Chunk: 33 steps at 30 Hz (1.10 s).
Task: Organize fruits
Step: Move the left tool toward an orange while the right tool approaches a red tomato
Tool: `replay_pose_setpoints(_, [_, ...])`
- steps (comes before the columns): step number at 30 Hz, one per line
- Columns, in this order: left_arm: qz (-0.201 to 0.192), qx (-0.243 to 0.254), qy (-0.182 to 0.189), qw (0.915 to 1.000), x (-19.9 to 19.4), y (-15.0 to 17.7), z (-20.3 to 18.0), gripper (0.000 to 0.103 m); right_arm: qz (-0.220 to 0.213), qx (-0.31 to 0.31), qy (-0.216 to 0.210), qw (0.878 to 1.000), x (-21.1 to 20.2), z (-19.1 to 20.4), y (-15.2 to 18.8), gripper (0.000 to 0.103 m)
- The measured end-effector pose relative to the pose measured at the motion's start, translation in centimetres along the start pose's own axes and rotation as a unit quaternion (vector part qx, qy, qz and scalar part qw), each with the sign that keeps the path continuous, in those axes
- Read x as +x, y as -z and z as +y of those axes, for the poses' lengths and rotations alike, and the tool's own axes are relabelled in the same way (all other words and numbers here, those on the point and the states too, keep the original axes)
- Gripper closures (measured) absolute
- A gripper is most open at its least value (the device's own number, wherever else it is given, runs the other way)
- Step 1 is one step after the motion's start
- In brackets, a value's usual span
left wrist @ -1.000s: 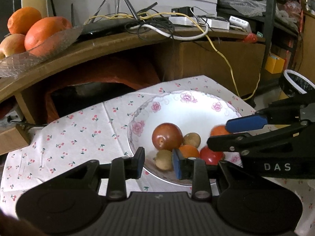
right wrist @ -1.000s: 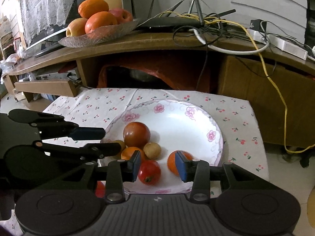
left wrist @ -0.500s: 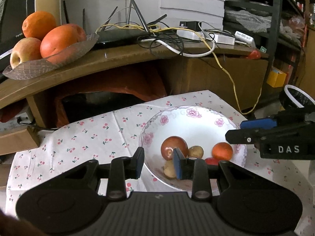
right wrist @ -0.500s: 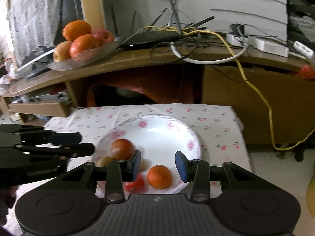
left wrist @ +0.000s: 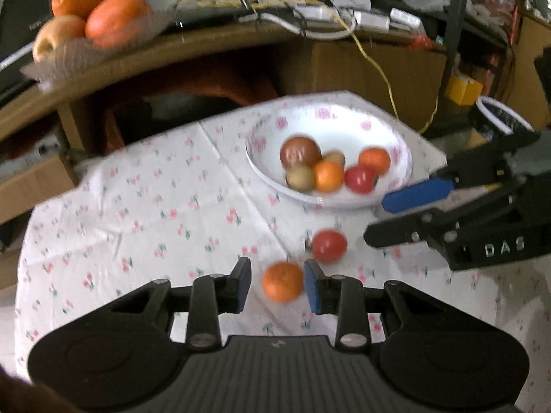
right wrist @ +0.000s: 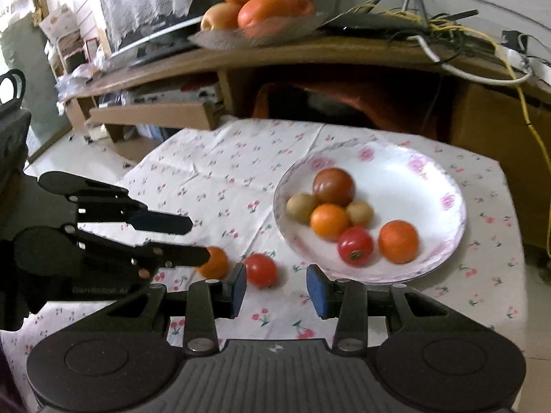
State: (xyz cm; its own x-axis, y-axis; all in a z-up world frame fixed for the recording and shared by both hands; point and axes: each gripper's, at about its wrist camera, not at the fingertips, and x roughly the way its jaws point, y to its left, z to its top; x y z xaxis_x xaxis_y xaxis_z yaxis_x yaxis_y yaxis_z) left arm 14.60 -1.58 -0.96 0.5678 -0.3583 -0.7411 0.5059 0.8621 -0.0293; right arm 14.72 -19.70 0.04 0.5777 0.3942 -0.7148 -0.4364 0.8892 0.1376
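Observation:
A white floral bowl (left wrist: 396,137) (right wrist: 437,179) on the cherry-print cloth holds several fruits: a dark red one, two small brown ones, two oranges and a red tomato (right wrist: 355,246). A loose orange (left wrist: 283,281) (right wrist: 215,262) and a loose red tomato (left wrist: 329,245) (right wrist: 261,270) lie on the cloth in front of the bowl. My left gripper (left wrist: 277,284) is open with the loose orange between its pads, above the cloth. My right gripper (right wrist: 276,287) is open and empty, just right of the loose tomato.
A glass dish (right wrist: 255,36) with oranges and an apple stands on the wooden shelf (right wrist: 310,58) behind the table. Cables and a power strip (left wrist: 372,17) lie on the shelf. A cardboard box (right wrist: 155,115) sits at the left.
Both grippers pulled back from the bowl toward the table's front. The loose orange and tomato on the cloth came into view, and the orange now sits between my left pads.

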Motion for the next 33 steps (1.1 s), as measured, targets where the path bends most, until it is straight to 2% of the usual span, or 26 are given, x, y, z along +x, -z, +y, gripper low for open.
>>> replay_pose_setpoints(6, [0.005, 0.017, -0.002, 0.9998, 1.6, 0.9, -0.6, 0.064, 0.021, -0.007, 0.003, 1.000, 1.3, 0.3, 0.3, 0.063])
replay_pose_setpoints(11, [-0.002, 0.013, -0.003, 0.9999, 2.4, 1.0, -0.8, 0.066, 0.029, -0.009, 0.001, 1.000, 1.8, 0.5, 0.7, 0.063])
replay_pose_setpoints(21, [0.005, 0.005, -0.016, 0.9999, -0.4, 1.9, 0.2, 0.067, 0.033, 0.005, -0.021, 0.999, 3.3, 1.2, 0.4, 0.063])
replay_pose_setpoints(33, [0.018, 0.014, -0.018, 0.9996, -0.6, 4.0, 0.7, 0.066, 0.023, -0.014, 0.011, 1.000, 5.3, 2.4, -0.1, 0.062])
